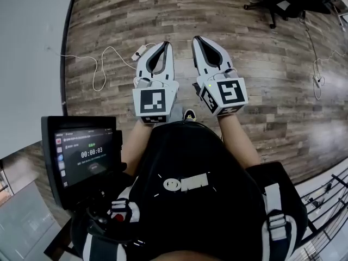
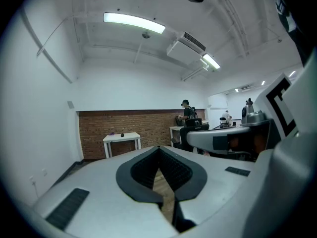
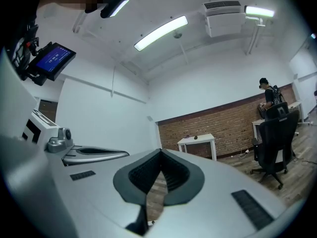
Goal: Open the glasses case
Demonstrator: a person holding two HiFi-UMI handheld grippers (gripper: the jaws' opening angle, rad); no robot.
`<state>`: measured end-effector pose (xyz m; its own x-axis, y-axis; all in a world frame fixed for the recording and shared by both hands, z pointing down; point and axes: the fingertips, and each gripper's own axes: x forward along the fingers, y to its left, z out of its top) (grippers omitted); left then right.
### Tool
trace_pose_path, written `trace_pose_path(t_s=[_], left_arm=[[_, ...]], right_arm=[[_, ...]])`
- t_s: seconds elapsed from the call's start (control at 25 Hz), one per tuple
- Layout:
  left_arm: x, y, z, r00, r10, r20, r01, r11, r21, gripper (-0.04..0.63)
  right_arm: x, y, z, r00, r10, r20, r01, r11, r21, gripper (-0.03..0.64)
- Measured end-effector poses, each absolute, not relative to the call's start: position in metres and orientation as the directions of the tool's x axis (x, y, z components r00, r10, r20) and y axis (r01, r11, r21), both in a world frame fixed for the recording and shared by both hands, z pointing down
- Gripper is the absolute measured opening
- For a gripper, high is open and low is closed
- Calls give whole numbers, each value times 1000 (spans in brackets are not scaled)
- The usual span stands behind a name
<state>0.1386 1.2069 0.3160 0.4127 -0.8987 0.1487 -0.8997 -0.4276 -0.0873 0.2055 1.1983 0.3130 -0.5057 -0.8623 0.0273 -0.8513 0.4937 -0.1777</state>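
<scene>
No glasses case shows in any view. In the head view my left gripper (image 1: 166,44) and right gripper (image 1: 197,38) are held side by side in front of the person's body, above a wooden floor, both pointing away. Each has its jaws shut with the tips together and nothing between them. In the left gripper view my left gripper (image 2: 159,148) points roughly level across a room toward a small white table (image 2: 122,139) by a brick wall. The right gripper (image 3: 160,151) faces that same white table (image 3: 197,142).
A tablet on a mount (image 1: 81,159) sits at the person's left hip. A white cable (image 1: 99,69) lies on the floor at left, an office chair (image 3: 274,144) stands at right. People (image 2: 187,113) stand at desks along the brick wall (image 2: 124,129).
</scene>
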Motion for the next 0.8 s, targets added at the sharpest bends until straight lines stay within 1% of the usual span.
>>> trace_pose_path(t_s=[0.16, 0.48, 0.8], left_arm=[[122, 1166, 317, 417, -898, 140, -899, -431, -83, -2], [66, 1091, 309, 408, -906, 117, -905, -417, -78, -2], [49, 1024, 311, 409, -903, 130, -906, -419, -56, -2]], right_arm=[[185, 1158, 311, -511, -859, 23, -848, 501, -173, -6], [122, 1083, 303, -547, -837, 30, -832, 539, -130, -6], [123, 1021, 306, -514, -855, 67, -855, 505, -122, -6]])
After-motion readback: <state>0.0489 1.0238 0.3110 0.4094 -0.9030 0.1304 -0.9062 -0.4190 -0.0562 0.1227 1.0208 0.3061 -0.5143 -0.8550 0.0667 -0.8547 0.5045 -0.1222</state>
